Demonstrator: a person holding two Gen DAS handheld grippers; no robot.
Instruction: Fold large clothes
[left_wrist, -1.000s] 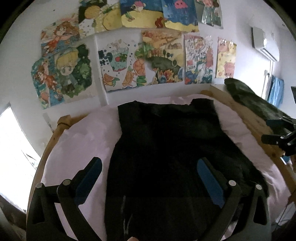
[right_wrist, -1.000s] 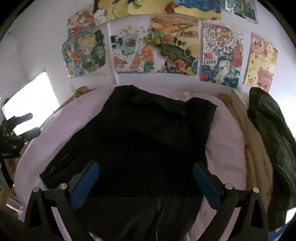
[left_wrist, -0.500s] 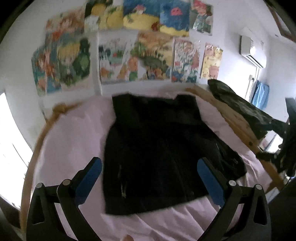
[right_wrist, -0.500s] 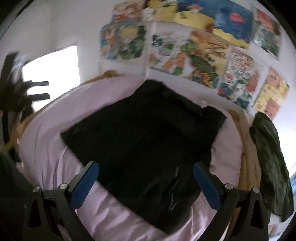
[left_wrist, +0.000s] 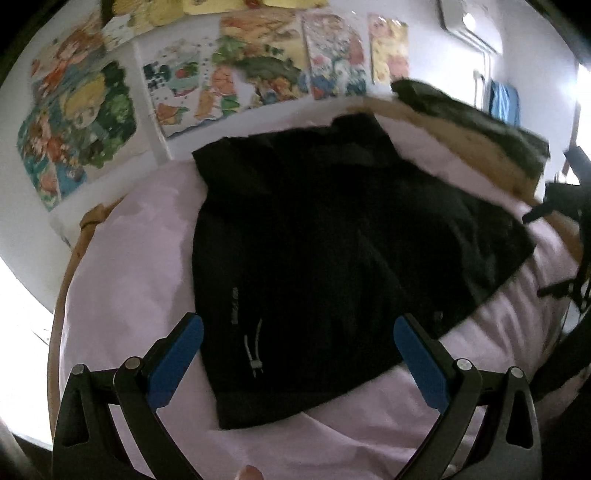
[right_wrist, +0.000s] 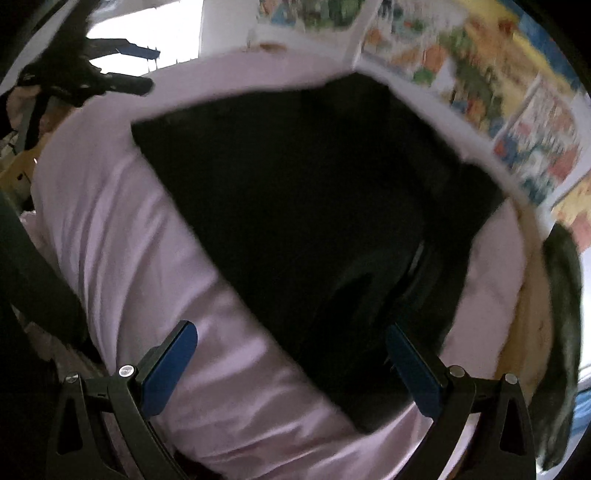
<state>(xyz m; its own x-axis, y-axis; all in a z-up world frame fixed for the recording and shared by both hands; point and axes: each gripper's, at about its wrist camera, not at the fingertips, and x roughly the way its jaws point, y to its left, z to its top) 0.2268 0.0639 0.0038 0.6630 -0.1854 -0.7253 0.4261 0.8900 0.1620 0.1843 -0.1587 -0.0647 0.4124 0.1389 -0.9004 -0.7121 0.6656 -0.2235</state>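
Hovering, both empty: left tool and right tool spread apart over black jacket lying flat on pink bed; better gripping the hem corners evenly, lifting together, folding toward the collar.

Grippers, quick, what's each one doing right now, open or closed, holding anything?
Left gripper: open, holding nothing, above the black garment.
Right gripper: open, holding nothing.

Bare pink sheet left of the black garment; wooden rail with dark clothing hemming the right.
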